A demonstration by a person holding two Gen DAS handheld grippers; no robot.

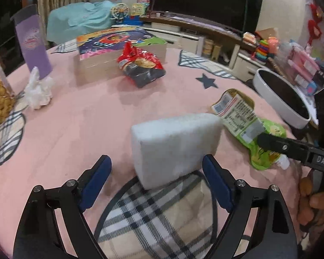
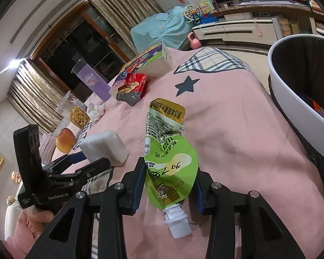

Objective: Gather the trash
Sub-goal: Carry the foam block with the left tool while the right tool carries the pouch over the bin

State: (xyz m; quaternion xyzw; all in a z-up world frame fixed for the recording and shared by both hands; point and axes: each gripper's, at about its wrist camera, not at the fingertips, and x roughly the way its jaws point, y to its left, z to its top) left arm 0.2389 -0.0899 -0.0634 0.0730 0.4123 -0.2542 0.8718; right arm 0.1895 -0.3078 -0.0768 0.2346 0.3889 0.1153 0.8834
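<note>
Pouch [image 2: 169,161], green w/ white spout cap, lies flat on pink cloth [image 2: 237,151] directly between the right gripper [image 2: 169,183] pads; jaws at narrow spread, left pad touching pouch edge, right pad at or just off the other edge — firm pinch can't be confirmed. Spout points back toward the gripper body, printed top end points away. Judged: grip is set low on the pouch near the spout, where it is stiffest, for a lift. White bin [image 2: 302,99] w/ black liner sits ahead and to the right of this gripper, some trash already inside; likely drop point. Left gripper [image 1: 156,172] stands wide open, pads astride white foam block [image 1: 175,144] w/o touching it; block rests partly on a plaid patch [image 1: 153,215] of the cloth. Block's far end lies just beside the pouch. Red snack bag [image 1: 140,67] and crumpled white wrapper [image 1: 38,90] lie farther ahead of left gripper, not yet collected.
</note>
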